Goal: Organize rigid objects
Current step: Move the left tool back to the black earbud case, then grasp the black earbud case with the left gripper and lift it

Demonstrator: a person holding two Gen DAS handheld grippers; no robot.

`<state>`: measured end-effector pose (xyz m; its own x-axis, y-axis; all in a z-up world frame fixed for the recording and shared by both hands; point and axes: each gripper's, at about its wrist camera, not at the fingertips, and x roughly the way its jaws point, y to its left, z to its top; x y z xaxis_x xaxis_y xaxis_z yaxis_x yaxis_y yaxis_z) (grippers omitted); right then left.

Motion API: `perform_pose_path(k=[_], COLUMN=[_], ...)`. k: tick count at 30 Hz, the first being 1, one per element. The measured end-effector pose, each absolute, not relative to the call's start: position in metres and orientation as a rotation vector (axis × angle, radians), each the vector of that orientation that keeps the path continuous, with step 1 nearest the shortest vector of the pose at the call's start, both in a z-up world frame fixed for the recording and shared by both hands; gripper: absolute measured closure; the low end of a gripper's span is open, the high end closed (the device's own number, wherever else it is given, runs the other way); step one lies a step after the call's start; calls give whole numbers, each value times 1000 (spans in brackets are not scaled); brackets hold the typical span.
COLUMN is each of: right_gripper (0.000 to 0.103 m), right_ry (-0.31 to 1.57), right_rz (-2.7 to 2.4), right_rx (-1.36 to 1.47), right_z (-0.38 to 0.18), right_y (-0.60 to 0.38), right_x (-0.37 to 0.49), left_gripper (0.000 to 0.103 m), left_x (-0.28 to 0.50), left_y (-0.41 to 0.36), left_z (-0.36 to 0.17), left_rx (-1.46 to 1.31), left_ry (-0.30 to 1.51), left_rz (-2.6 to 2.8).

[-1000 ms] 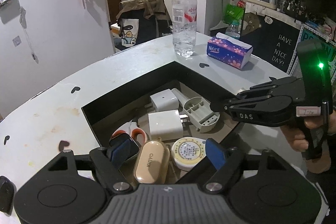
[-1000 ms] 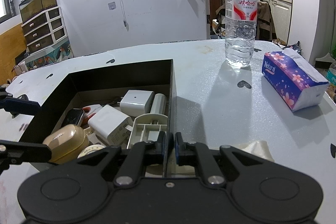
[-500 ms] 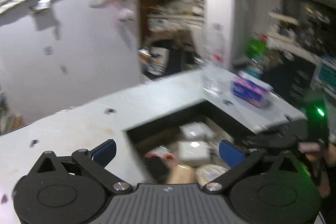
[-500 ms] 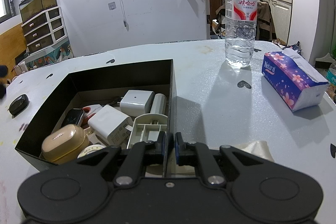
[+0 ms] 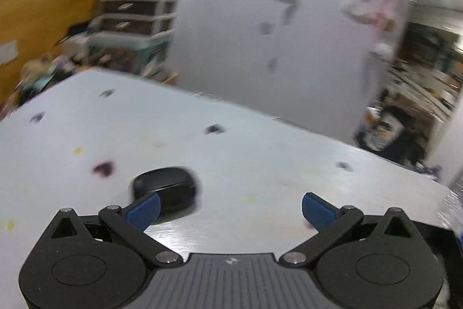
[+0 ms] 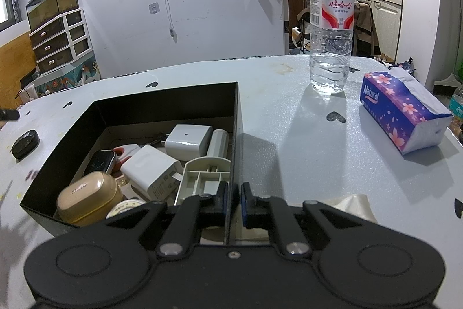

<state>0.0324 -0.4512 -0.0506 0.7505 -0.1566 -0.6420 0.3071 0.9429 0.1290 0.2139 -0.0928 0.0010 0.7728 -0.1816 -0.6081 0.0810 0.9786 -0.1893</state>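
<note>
A black open box (image 6: 162, 103) on the table holds several rigid items: white chargers (image 6: 189, 139), a tan KIKIYO case (image 6: 86, 197), a smartwatch, scissors and a grey plastic part. My right gripper (image 6: 233, 200) is shut on the box's right wall at its near corner. A small black oval case (image 5: 167, 188) lies on the table left of the box; it also shows in the right wrist view (image 6: 25, 143). My left gripper (image 5: 230, 212) is open and empty, with the case just ahead of its left finger. The left wrist view is motion-blurred.
A water bottle (image 6: 331, 25) stands at the back of the table. A purple tissue pack (image 6: 402, 113) lies to the right. A crumpled tissue (image 6: 350, 203) sits by my right gripper. Drawers (image 6: 60, 39) stand against the wall at left.
My left gripper has swung left, away from above the box, and now faces the black oval case. The right gripper has stayed shut on the box wall.
</note>
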Motion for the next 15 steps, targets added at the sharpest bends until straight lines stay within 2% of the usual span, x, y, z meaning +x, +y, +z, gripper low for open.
perform_pose_path(k=[11,15], right_gripper=[94,94], right_ry=[677,677], right_rz=[-252,-251], right_rx=[236,235], right_z=[-50,-51], right_y=[-452,-453], right_x=[32,32], left_gripper=[0,1], left_x=[266,279], left_y=[-78,-90], left_z=[-41,-47], left_rx=[-232,-157], left_ry=[744,716], left_rz=[44,102])
